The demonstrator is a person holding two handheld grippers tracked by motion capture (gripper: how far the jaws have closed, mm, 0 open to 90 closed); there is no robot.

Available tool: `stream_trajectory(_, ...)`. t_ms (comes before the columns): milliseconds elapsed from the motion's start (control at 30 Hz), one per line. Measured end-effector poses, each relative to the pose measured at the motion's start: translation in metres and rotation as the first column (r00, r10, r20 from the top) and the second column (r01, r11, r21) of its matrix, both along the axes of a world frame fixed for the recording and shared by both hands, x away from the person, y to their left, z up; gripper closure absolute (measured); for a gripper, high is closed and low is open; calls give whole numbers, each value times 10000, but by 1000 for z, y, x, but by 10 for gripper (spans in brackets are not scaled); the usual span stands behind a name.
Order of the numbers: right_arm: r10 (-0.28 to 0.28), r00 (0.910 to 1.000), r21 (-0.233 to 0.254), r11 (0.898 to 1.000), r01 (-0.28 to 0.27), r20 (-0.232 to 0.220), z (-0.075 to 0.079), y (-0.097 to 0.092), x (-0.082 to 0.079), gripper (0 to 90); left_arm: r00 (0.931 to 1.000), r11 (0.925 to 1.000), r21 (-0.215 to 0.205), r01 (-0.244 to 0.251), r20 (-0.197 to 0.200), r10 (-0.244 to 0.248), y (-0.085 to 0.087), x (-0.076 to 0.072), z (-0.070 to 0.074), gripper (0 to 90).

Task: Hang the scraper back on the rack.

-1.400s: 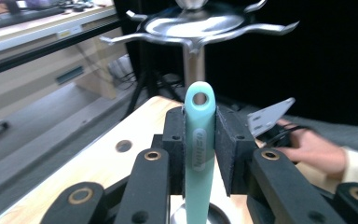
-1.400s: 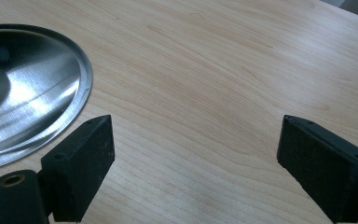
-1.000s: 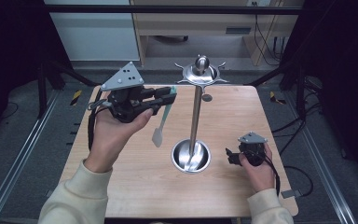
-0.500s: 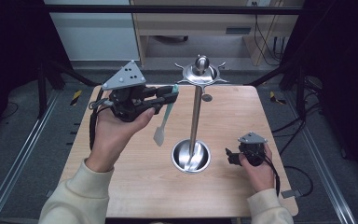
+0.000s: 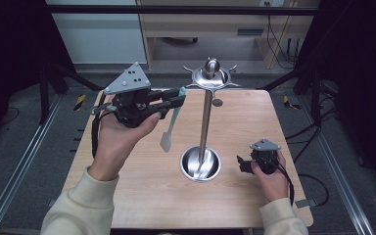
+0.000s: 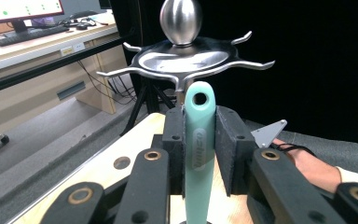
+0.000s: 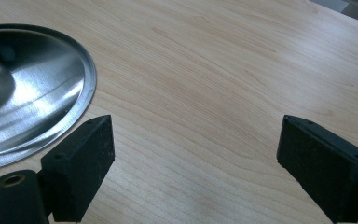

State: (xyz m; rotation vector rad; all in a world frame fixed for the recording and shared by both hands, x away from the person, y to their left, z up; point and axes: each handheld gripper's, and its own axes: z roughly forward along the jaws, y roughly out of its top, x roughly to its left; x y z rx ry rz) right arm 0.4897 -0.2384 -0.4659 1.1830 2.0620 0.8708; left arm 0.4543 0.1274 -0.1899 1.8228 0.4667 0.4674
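Observation:
A mint-green spatula [image 5: 171,122] hangs blade-down from my left gripper [image 5: 178,99], which is shut on its handle and held above the table's left half. In the left gripper view the handle [image 6: 199,135] stands upright between the pads, its hanging hole just below the hooks. A steel utensil stand [image 5: 206,117] with a round base [image 5: 200,164] and a hooked crown [image 6: 186,58] rises at the table's middle, right of the spatula. My right gripper [image 5: 241,164] rests low at the table's right, open, its pads [image 7: 81,165] apart over bare wood beside the base [image 7: 28,98].
The wooden table [image 5: 137,196] has metal rails along both sides. A desk with a monitor and keyboard [image 6: 23,32] stands beyond the far edge. A person's hand [image 6: 314,168] with the other gripper's grey plate [image 6: 268,133] appears behind the left jaws.
The left gripper and spatula have shifted very slightly toward the stand. The right gripper has stayed put.

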Motion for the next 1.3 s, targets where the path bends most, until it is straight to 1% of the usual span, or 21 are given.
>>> stream_trajectory(167, -9, 10000, 18, 10000, 9, -35, 0, 1, 0, 115, 9999, 9999, -5, -138, -70, 138, 3, 4, 0, 746)
stream_trajectory(333, 15, 10000, 15, 10000, -14, -18, 0, 0, 0, 115, 9999, 9999, -47, -106, -129, 105, 2, 6, 1, 746)
stream_trajectory(467, 5, 10000, 38, 10000, -5, -43, 0, 1, 0, 115, 9999, 10000, 4, -91, -90, 91, 0, 6, 1, 746)
stream_trajectory(567, 25, 10000, 31, 10000, -25, -31, 0, 1, 0, 115, 9998, 9997, 63, -219, -31, 219, -1, 6, 2, 746)
stream_trajectory(767, 2, 10000, 70, 10000, -1, -66, 0, 1, 0, 115, 9998, 9998, 46, -194, -104, 194, -2, 9, 1, 746)
stream_trajectory(900, 10, 10000, 69, 10000, -10, -73, 0, 1, 0, 115, 9997, 9998, -40, -202, -132, 201, -4, 10, 1, 746)
stream_trajectory(1167, 24, 10000, 90, 10000, -24, -61, 0, 1, 0, 115, 9997, 9999, 23, -153, -194, 154, -8, 13, 0, 746)
stream_trajectory(1300, 44, 10000, 78, 10000, -43, -66, 0, 1, 0, 115, 9996, 9999, -28, -128, -239, 127, -11, 16, -2, 746)
